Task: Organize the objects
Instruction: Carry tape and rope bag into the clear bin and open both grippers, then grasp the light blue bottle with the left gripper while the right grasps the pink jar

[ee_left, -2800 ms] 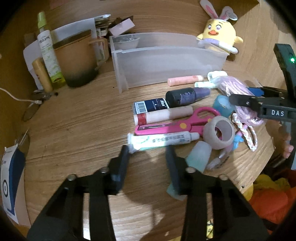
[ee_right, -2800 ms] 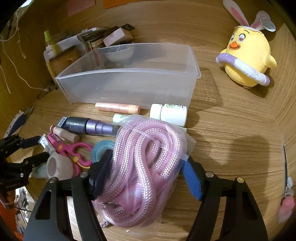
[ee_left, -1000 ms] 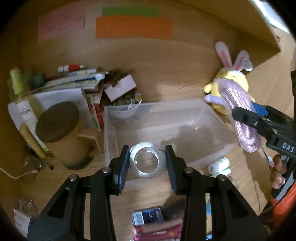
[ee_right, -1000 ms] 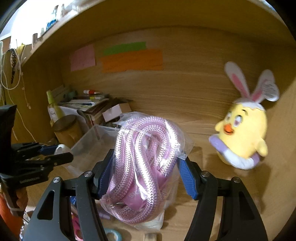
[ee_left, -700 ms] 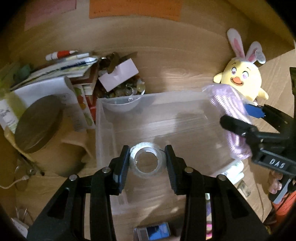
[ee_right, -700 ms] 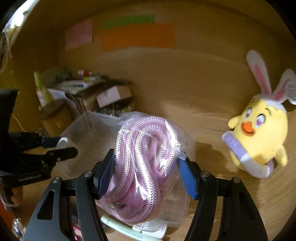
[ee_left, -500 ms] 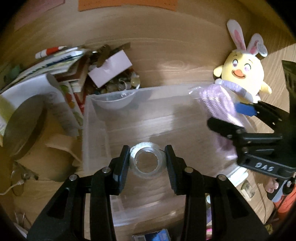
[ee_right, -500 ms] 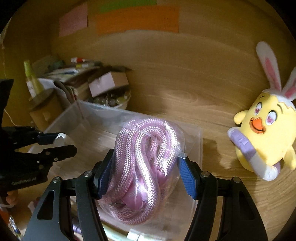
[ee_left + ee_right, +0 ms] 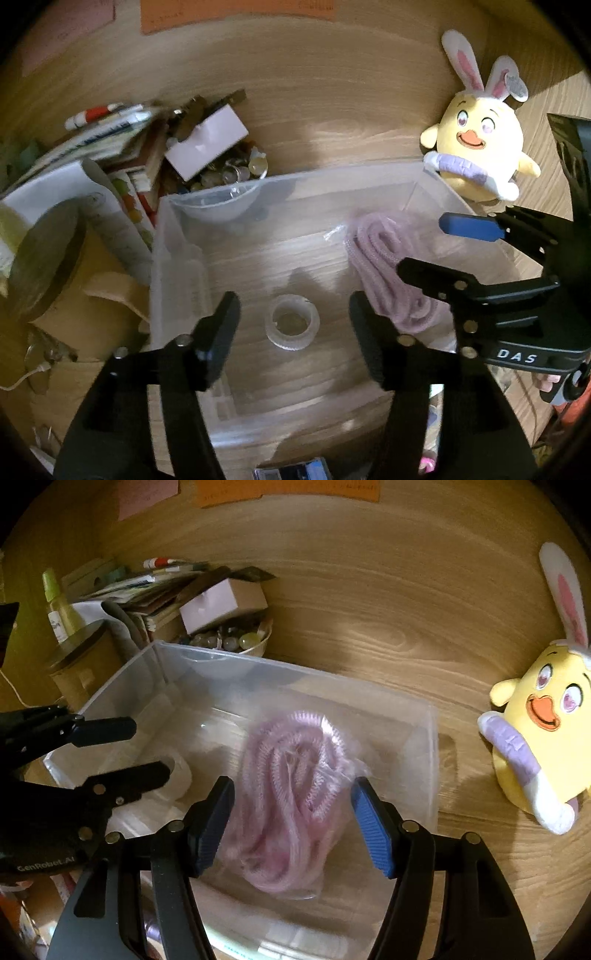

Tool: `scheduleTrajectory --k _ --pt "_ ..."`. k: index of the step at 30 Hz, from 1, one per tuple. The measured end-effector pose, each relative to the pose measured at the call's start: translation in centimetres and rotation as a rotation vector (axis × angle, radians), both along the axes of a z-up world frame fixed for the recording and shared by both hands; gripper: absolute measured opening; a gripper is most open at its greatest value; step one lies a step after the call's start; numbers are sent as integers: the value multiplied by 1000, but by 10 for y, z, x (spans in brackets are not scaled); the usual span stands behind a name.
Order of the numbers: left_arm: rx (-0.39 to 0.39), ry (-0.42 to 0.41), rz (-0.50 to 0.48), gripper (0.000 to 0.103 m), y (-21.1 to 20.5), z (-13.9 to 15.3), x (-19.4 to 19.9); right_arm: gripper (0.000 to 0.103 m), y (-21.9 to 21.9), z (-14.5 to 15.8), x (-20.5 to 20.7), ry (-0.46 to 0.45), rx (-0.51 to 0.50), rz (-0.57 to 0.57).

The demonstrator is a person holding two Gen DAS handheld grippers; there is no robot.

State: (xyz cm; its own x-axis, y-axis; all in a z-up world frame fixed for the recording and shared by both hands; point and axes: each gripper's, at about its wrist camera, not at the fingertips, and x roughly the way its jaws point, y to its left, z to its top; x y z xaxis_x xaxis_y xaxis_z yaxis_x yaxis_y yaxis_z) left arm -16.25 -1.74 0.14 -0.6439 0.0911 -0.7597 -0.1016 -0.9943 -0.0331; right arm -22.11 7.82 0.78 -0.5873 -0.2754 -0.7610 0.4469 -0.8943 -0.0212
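Note:
A clear plastic bin stands on the wooden desk. A roll of clear tape lies on the bin floor, below my open left gripper. A bagged coil of pink rope lies blurred in the bin's right half, below my open right gripper. Both grippers hover over the bin, empty. The right gripper shows in the left wrist view, and the left gripper shows in the right wrist view.
A yellow bunny-eared chick plush stands right of the bin. Behind the bin's left corner are a bowl of beads, a small box, books and a lidded brown mug. Loose items lie at the bin's near side.
Both grippers have opened. The tape roll has left the left gripper and the rope bag has left the right gripper; both now lie in the bin.

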Motion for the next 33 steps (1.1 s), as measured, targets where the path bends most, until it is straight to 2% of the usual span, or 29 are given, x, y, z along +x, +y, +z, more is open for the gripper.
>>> scheduleTrajectory --k 3,5,7,12,18,22,27,29,31,33 --pt "-5 29 2 65 1 10 11 67 6 9 8 13 -12 -1" --pt "-1 52 9 74 0 18 22 69 12 17 19 36 -16 -9" --pt "6 94 29 89 -3 27 35 70 21 26 32 59 -26 -15" --pt "-19 164 50 90 -4 43 76 82 47 45 71 112 -78 -32" --pt "-25 189 63 96 -1 44 120 83 75 49 113 130 -121 -66" --pt "-7 172 67 96 2 34 145 84 88 43 137 141 -127 -98" --pt "34 109 62 96 2 10 166 84 94 26 160 122 -113 -120" --pt "45 80 70 89 1 -2 175 84 94 16 168 102 -109 -119" --pt "62 33 71 76 1 -15 179 83 93 8 174 89 -99 -118" --pt "94 -18 74 73 -1 -26 184 82 91 -1 179 79 -94 -122"
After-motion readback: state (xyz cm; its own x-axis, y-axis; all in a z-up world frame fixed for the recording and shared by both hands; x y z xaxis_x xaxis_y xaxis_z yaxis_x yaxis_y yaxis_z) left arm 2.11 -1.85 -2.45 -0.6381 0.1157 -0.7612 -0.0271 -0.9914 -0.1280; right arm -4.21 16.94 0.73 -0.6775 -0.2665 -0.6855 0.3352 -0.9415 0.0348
